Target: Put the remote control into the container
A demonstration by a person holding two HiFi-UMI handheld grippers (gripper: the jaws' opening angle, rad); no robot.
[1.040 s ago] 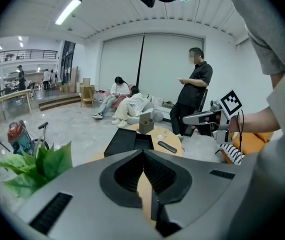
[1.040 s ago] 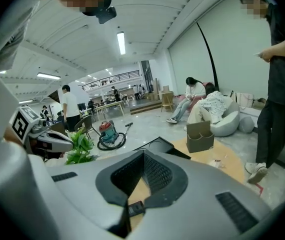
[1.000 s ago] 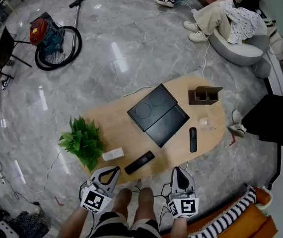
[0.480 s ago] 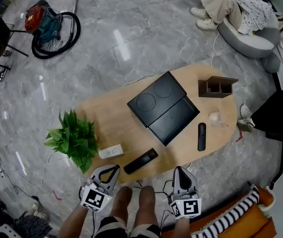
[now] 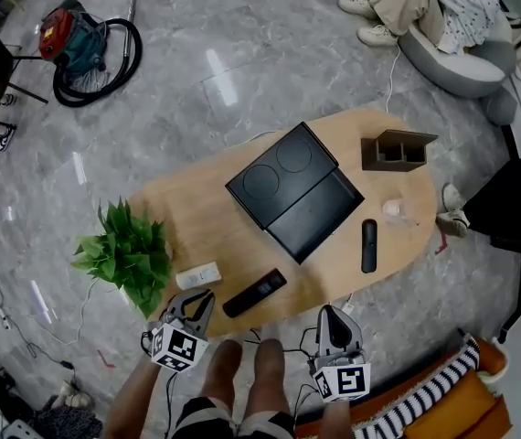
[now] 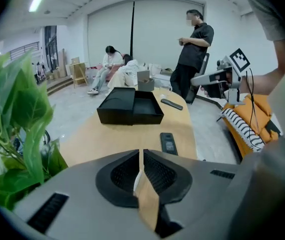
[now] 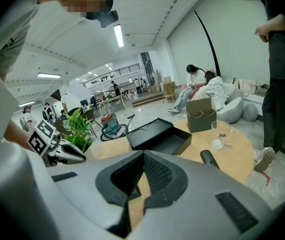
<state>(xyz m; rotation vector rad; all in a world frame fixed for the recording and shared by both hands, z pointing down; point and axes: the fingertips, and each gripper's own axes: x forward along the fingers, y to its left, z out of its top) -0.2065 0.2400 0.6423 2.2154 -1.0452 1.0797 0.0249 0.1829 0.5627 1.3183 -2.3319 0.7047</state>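
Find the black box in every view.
Head view: black box mid-table, picture centre.
Left gripper view: black box above the jaws, left of centre.
Right gripper view: black box just above the jaws, centre.
Shared landmark: brown container near the box.

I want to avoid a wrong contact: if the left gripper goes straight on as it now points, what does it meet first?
Probably the white remote control at the near edge of the table, just ahead of the left gripper; depth is unclear.
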